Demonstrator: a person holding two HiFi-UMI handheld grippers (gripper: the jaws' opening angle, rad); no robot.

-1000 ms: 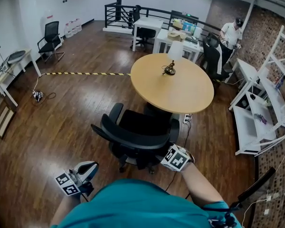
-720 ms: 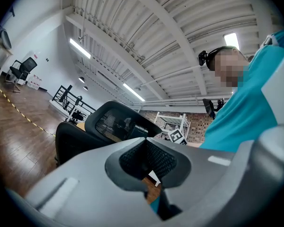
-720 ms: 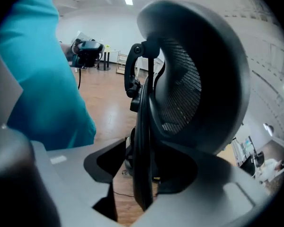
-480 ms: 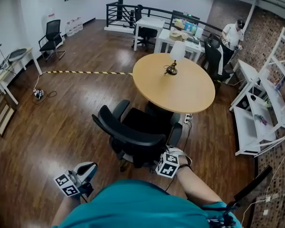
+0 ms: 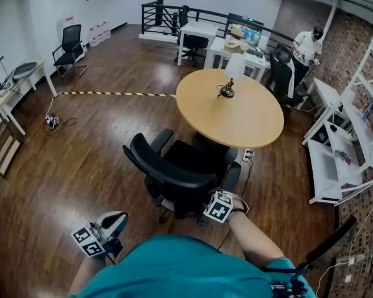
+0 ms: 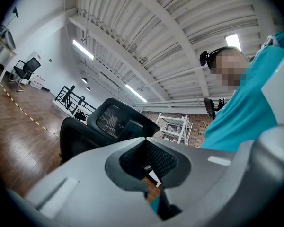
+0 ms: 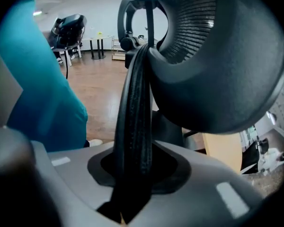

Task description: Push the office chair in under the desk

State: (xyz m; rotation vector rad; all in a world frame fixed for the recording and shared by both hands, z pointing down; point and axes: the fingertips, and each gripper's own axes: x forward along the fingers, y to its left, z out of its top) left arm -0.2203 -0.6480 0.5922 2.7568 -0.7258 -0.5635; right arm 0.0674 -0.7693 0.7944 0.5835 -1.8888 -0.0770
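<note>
The black office chair (image 5: 185, 166) stands on the wood floor just in front of the round wooden table (image 5: 248, 120), its backrest (image 5: 165, 174) turned towards me. My right gripper (image 5: 209, 198) is at the backrest's right edge. In the right gripper view the black backrest edge (image 7: 137, 108) runs down between the jaws of the right gripper (image 7: 131, 176), which are closing and press on it. My left gripper (image 5: 115, 219) hangs low at my left side, off the chair. In the left gripper view the left gripper (image 6: 144, 141) is shut and empty, with the chair (image 6: 118, 122) beyond it.
A small figurine (image 5: 224, 90) sits on the table. A power strip (image 5: 245, 155) lies under its near edge. White shelving (image 5: 354, 135) lines the right wall. White desks (image 5: 202, 33), a person (image 5: 306, 45), another chair (image 5: 68, 45) and floor tape (image 5: 112, 95) are farther off.
The chair has swivelled a little, its backrest's right end coming towards me. My right gripper has stayed at that backrest edge and shifted slightly left. The left gripper has not moved.
</note>
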